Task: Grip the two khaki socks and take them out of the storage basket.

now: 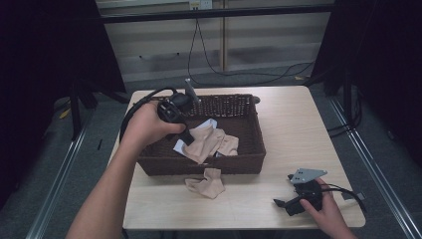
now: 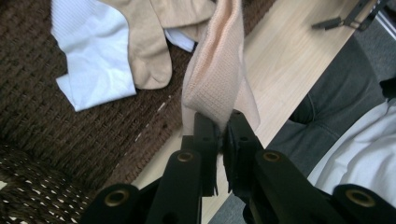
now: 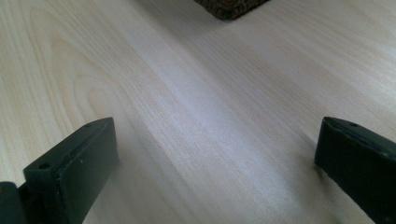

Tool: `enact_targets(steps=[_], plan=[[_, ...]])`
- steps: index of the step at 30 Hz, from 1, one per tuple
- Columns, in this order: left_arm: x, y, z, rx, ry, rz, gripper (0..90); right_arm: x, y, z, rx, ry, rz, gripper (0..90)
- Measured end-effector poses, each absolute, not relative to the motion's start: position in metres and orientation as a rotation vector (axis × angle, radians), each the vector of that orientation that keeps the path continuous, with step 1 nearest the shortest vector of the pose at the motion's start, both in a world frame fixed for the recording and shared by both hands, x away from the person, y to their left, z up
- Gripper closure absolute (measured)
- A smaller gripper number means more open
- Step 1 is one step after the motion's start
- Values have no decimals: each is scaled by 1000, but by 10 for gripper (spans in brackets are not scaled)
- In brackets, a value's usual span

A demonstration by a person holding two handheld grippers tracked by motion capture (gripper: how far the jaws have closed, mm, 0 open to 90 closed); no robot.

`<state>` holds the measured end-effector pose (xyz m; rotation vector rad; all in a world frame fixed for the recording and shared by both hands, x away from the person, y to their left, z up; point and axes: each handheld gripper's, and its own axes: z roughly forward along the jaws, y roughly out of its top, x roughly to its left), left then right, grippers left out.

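R gripper sits lower right of the high view, resting on the table w/ the person's right hand on it. Jaws point toward frame left, spread wide, nothing between them. R gripper view confirms: two black pads at lower left and lower right of frame, bare light wood in the gap, a corner of the basket at top centre.

Just ahead of the near table edge, centre frame in the high view: one beige sock lying crumpled on the wood, touching or just short of the basket's front wall, can't tell which.

Wicker basket, dark brown, rectangular, mid-table. Inside, left half: a heap of beige socks over a white cloth, its corners poking out at the heap's left and top.

L gripper is above the basket's left half, held by the left hand, forearm coming in from lower left. Cable loops off toward the upper left of the basket.

L gripper view: jaws clenched on a beige sock, pinched at its end at centre frame; the sock runs up to the top edge of frame. Behind it, upper left: white cloth and another beige sock on the basket floor. Table wood runs diagonally at right, w/ the person's grey trousers at far right.
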<state>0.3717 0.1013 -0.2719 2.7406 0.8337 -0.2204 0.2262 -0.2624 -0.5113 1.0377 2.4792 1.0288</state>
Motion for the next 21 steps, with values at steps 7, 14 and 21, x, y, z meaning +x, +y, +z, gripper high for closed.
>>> enact_targets(steps=[7,14,21], plan=[[361,102,-283,2733,801,-225,842,226,-262,-511,1040,2479,1029,0],[352,97,-296,2750,780,-228,834,226,-262,-511,1036,2478,1029,0],[343,92,-312,2760,756,-233,829,226,-262,-511,1037,2479,1029,0]])
